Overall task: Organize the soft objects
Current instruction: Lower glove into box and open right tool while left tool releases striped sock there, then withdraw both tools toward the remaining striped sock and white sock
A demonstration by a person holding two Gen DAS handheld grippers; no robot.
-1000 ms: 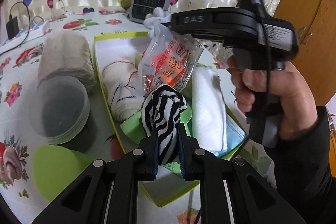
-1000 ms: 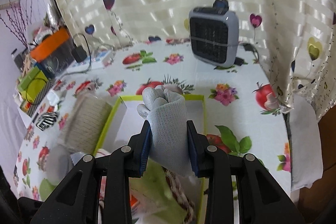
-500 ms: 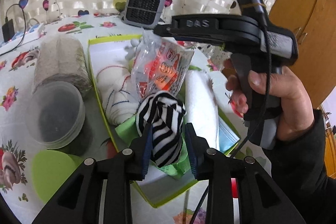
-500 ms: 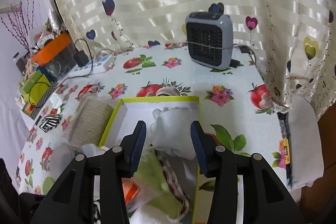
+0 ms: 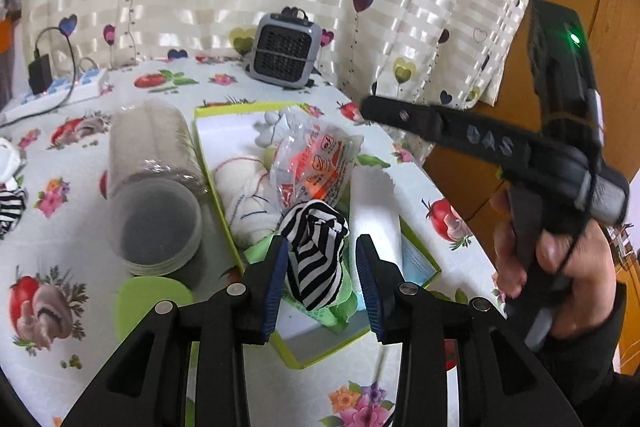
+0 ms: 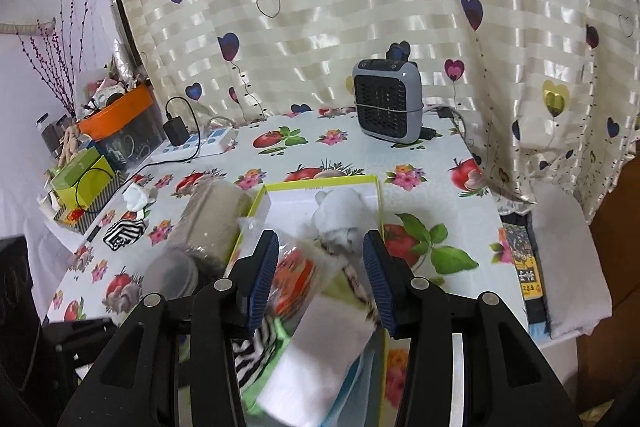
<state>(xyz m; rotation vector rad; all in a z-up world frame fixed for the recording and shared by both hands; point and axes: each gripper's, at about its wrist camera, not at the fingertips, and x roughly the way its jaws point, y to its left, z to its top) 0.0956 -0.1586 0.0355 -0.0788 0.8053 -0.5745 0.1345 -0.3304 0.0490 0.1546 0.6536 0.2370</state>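
A black-and-white striped sock stands on end in the green-rimmed box, between the fingers of my left gripper. Those jaws are opening, and a gap shows on the sock's right side. The box also holds a white glove at its far end, a plastic bag of orange items, a white sock with thin stripes and a folded white cloth. My right gripper hangs open and empty above the box. In the left wrist view the right gripper reaches in from the right, held by a hand.
A clear tub holding a beige roll lies left of the box, with a green lid beside it. A second striped sock and a crumpled white item lie further left. A grey heater and a power strip stand at the back.
My left gripper opened off the striped sock and drew back. My right gripper let the white glove drop into the box's far end, then pulled back and rose.
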